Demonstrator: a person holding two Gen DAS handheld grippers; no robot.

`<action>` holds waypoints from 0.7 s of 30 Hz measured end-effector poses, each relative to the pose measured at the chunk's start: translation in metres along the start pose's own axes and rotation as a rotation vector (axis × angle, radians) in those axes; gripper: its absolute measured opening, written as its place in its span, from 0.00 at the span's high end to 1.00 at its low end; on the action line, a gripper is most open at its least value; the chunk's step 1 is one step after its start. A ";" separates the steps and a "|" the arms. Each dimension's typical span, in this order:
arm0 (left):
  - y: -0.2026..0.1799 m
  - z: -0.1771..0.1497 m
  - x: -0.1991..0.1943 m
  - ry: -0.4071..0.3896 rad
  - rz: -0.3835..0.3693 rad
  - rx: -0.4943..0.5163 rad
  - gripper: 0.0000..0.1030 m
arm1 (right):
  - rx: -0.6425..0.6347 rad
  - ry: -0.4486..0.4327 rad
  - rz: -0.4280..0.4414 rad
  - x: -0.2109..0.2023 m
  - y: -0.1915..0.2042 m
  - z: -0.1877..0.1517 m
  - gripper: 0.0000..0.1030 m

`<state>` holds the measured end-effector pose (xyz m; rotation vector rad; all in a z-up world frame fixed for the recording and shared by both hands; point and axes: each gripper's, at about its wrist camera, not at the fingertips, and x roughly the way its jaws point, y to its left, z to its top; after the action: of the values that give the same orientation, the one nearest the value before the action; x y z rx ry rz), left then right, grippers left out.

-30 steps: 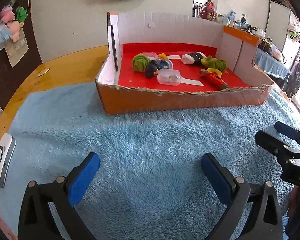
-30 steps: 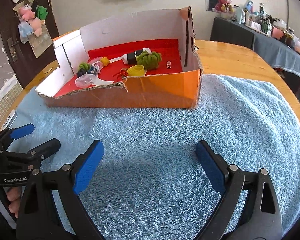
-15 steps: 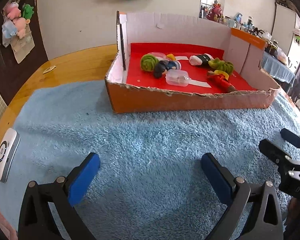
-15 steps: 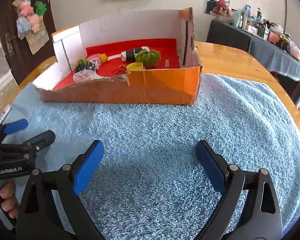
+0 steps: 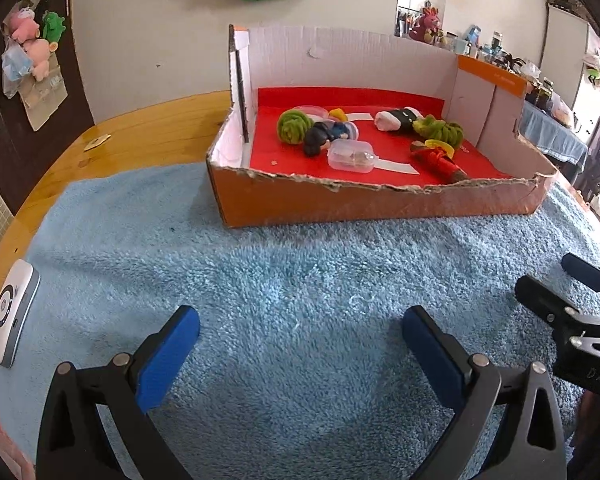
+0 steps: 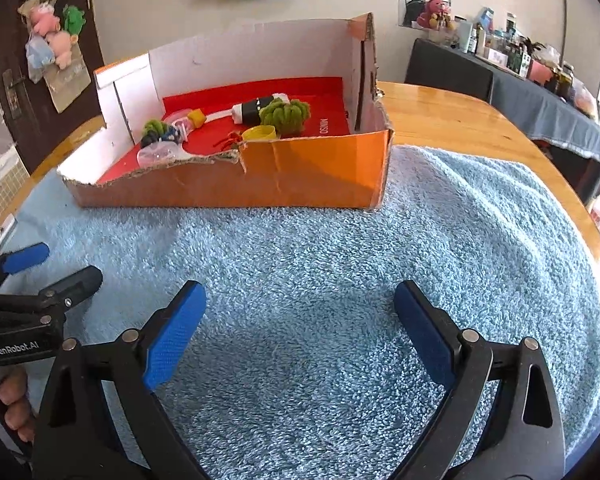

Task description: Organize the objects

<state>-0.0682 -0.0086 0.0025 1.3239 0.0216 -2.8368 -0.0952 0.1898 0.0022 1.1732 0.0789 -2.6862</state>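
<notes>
Both tongs stand wide apart with nothing in them: the left gripper (image 5: pixel 300 332) and right gripper (image 6: pixel 300 306) hover side by side over the blue towel (image 5: pixel 300 272). Farther off, the cardboard box (image 5: pixel 372 202) sits on the towel holding every small thing: a clear plastic case (image 5: pixel 350 156), green yarn balls (image 5: pixel 294 127) and a red toy (image 5: pixel 440 162). The towel looks bare, so any further reach should go over the low torn front wall.

Torn orange cardboard box w/ red floor (image 5: pixel 380 200): holds green yarn balls (image 5: pixel 294 126), clear plastic case (image 5: pixel 351 155), black-white roll (image 5: pixel 398 119), red toy (image 5: pixel 440 161), all lying loose.
</notes>
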 end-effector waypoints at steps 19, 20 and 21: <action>0.000 0.000 -0.001 -0.001 0.000 0.001 0.00 | 0.002 0.000 0.003 0.000 0.001 0.000 0.03; 0.000 0.000 -0.001 -0.001 0.000 0.001 0.00 | 0.001 0.001 0.002 0.000 0.001 0.000 0.03; 0.000 0.000 -0.001 -0.001 0.000 0.001 0.00 | 0.001 0.001 0.002 0.000 0.001 0.000 0.03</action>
<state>-0.0675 -0.0089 0.0027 1.3228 0.0205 -2.8375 -0.0952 0.1890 0.0023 1.1744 0.0773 -2.6843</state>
